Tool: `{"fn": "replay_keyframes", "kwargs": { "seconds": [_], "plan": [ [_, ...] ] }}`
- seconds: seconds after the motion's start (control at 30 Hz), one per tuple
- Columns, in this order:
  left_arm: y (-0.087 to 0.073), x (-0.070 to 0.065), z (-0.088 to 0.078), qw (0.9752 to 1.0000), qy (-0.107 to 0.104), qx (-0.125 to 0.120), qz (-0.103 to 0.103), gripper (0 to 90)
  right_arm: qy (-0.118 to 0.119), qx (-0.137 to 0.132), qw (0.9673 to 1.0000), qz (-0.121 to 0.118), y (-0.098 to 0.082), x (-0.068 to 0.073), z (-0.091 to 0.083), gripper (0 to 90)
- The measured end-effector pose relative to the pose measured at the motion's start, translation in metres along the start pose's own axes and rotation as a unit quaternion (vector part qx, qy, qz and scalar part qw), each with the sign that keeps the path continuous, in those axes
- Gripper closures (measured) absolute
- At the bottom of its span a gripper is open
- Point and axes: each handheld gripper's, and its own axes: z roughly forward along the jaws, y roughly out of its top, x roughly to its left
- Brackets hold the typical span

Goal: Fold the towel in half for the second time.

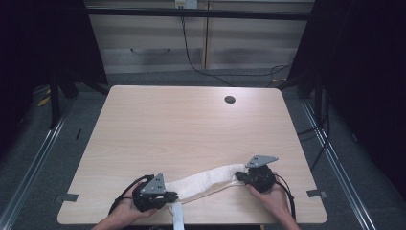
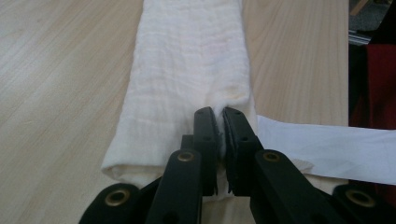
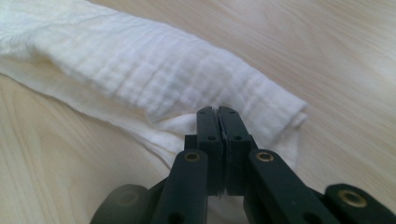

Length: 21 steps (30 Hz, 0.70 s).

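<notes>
Cloth [image 1: 206, 183] beside paper strip [image 1: 177, 218], unobstructed

No writing, label, brand or number could be read anywhere in the three views. The white strip [image 2: 327, 147] beside the folded cloth [image 2: 187, 70] looked blank in the left gripper view, though it was perhaps too blurred to be sure, and the grey plates [image 1: 154, 184] on the grippers bore only holes.

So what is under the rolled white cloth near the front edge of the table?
The cloth lies on the bare wooden table. A white strip sticks out at its left end. The surface directly beneath is covered.
</notes>
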Motion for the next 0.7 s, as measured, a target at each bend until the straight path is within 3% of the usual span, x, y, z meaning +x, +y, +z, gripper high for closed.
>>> {"fn": "replay_keyframes", "kwargs": {
  "seconds": [0.2,0.27,0.47,0.5,0.53,0.57,0.7],
  "plan": [
    [-0.002,0.001,-0.001,1.0,0.002,-0.002,-0.004,84.6,-0.004,-0.005,0.9997,0.023,-0.015,-0.003,-0.014,88.7],
    [-0.002,0.001,0.0,1.0,0.002,-0.005,-0.007,84.7,-0.005,-0.006,0.9998,0.02,-0.015,-0.003,-0.014,88.7],
    [0.001,0.014,0.002,0.9995,0.027,-0.005,-0.017,84.7,-0.004,-0.012,0.9996,0.025,-0.014,-0.004,-0.01,88.7],
    [0.001,0.021,0.002,0.999,0.031,-0.01,-0.032,84.7,-0.002,-0.015,0.9996,0.024,-0.013,-0.005,-0.009,88.7],
    [0.001,0.021,0.002,0.999,0.031,-0.01,-0.032,84.7,-0.002,-0.017,0.9996,0.024,-0.012,-0.006,-0.008,88.8],
    [0.0,0.028,0.002,0.9982,0.03,-0.017,-0.049,84.7,-0.001,-0.017,0.9994,0.029,-0.011,-0.007,-0.006,88.8],
    [0.001,0.038,0.004,0.997,0.045,-0.02,-0.059,84.7,-0.003,-0.019,0.9993,0.032,-0.007,-0.009,-0.001,88.7]
  ]
}}
